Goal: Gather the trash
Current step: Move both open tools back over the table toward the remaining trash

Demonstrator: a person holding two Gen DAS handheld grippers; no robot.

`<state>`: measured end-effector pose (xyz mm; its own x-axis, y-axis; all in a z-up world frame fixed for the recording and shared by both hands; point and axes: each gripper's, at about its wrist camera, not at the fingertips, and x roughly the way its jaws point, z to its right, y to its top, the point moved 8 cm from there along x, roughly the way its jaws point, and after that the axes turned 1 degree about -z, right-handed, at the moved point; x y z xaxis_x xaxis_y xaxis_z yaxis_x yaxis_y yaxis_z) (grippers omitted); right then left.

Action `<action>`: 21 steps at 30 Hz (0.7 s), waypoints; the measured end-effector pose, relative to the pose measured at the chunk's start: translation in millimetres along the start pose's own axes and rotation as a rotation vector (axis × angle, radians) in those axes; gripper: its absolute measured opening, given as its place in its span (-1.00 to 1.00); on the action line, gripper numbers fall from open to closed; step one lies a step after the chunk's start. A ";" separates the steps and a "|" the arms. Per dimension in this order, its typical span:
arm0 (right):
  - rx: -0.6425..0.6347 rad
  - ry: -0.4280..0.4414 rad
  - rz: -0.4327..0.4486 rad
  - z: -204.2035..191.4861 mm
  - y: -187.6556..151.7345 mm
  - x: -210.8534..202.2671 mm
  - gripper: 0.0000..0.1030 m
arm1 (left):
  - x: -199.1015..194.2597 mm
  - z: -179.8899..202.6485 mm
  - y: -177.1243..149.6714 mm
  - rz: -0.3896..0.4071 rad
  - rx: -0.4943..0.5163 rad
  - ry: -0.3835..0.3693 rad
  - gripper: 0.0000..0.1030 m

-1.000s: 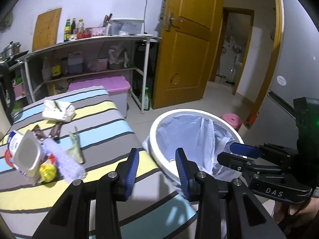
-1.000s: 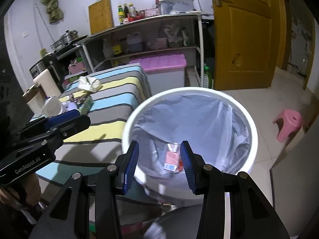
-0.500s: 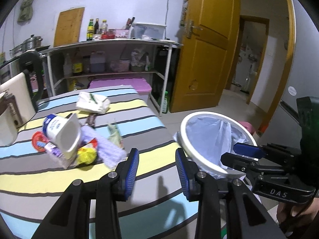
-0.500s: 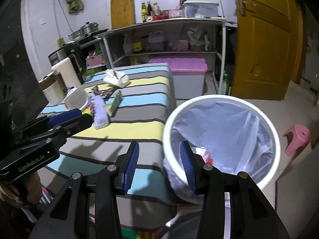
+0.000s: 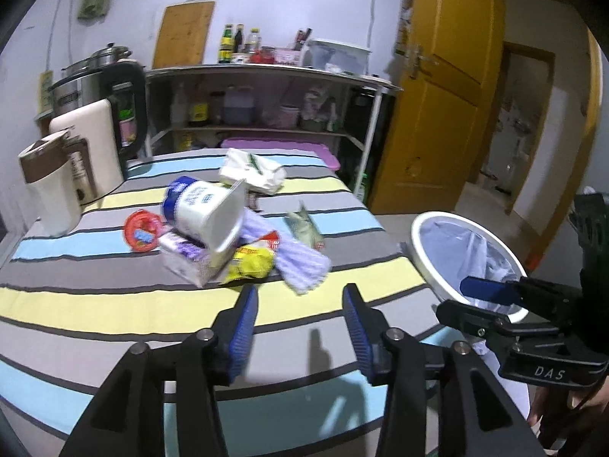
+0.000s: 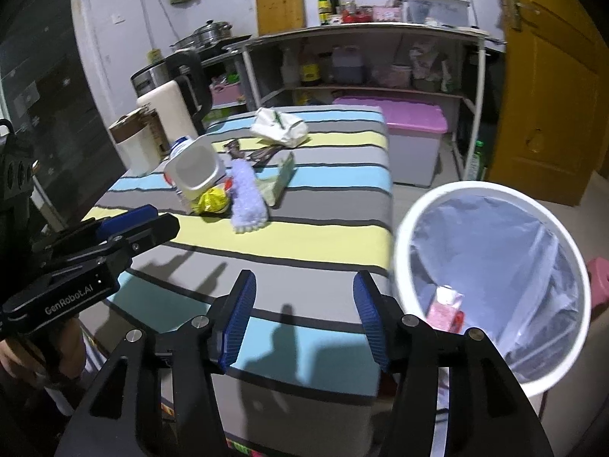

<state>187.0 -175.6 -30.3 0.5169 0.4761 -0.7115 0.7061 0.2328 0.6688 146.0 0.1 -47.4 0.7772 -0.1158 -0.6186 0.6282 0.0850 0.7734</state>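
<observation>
Here, left hand-held gripper [image 5: 300, 314] jaws opening, empty, right hand-held gripper [image 6: 304, 306] likewise.

Striped tablecloth [image 5: 114, 304] in grey, yellow, blue, lilac fuzzy cloth [image 6: 247, 198], yellow wrapper [image 5: 249, 266], white bin [image 6: 403, 266], perhaps pink carton [image 6: 443, 310] inside

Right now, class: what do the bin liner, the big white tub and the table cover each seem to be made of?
Bin liner: thin, translucent plastic film, crinkled and glossy. Big white tub: probably rigid plastic with a smooth printed wall, though coated card is possible. Table cover: seemingly matte striped fabric, lying soft over the edge.
</observation>
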 end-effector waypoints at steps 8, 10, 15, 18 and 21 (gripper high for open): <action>-0.049 0.050 -0.043 -22.7 4.2 23.0 0.06 | 1.4 -31.3 11.1 0.017 -0.044 0.055 -0.01; -0.065 0.061 -0.049 -27.9 5.5 27.3 0.06 | 2.7 -39.2 15.4 0.022 -0.054 0.070 -0.01; -0.097 0.085 -0.051 -39.3 14.3 38.8 0.06 | 8.5 -55.8 26.7 0.038 -0.066 0.099 -0.01; -0.099 0.092 -0.056 -42.3 20.5 48.8 0.06 | 13.2 -60.9 31.9 0.045 -0.061 0.108 -0.01; -0.094 0.096 -0.063 -41.9 24.6 58.4 0.06 | 20.1 -62.2 34.5 0.044 -0.054 0.097 -0.02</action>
<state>214.3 -106.5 -46.3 0.4210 0.5358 -0.7319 0.6847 0.3414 0.6439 185.6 62.2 -41.8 0.8024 -0.0151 -0.5966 0.5924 0.1414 0.7931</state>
